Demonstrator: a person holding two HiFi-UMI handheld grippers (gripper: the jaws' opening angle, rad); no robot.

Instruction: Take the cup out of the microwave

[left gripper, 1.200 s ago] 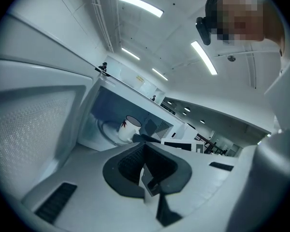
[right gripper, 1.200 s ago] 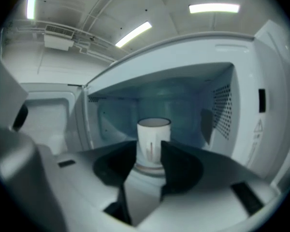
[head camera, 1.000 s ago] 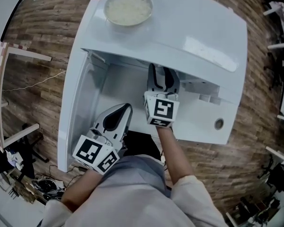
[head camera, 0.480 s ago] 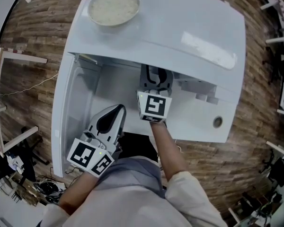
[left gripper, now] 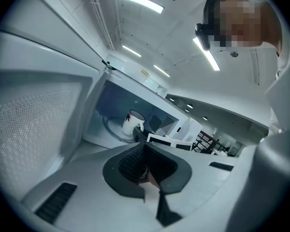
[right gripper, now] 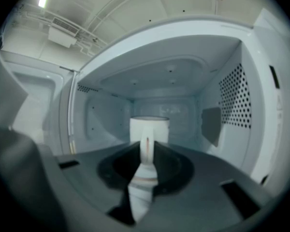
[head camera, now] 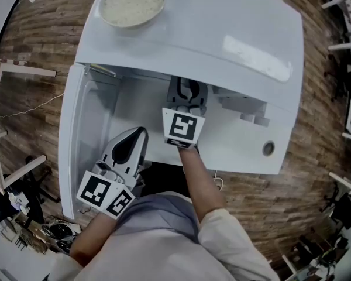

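Note:
A white cup (right gripper: 150,127) stands upright on the turntable inside the open microwave (head camera: 222,28), its handle facing the opening. My right gripper (right gripper: 147,151) reaches into the cavity; its jaws have just been closing and now press on the cup's handle from both sides. From the head view, the right gripper (head camera: 187,92) is half hidden under the microwave's top. My left gripper (head camera: 133,139) hangs outside by the open door, shut and empty. Its own view shows the cup (left gripper: 133,122) beyond the left gripper (left gripper: 144,146).
A bowl of rice (head camera: 131,2) sits on the microwave's top at the back left. The open door (head camera: 76,151) swings out to the left of the left gripper. The control panel with a round knob (head camera: 269,149) is on the right. Wooden floor surrounds the microwave.
The head view has drifted, so the microwave sits further left in the picture. Both grippers keep their places relative to the microwave.

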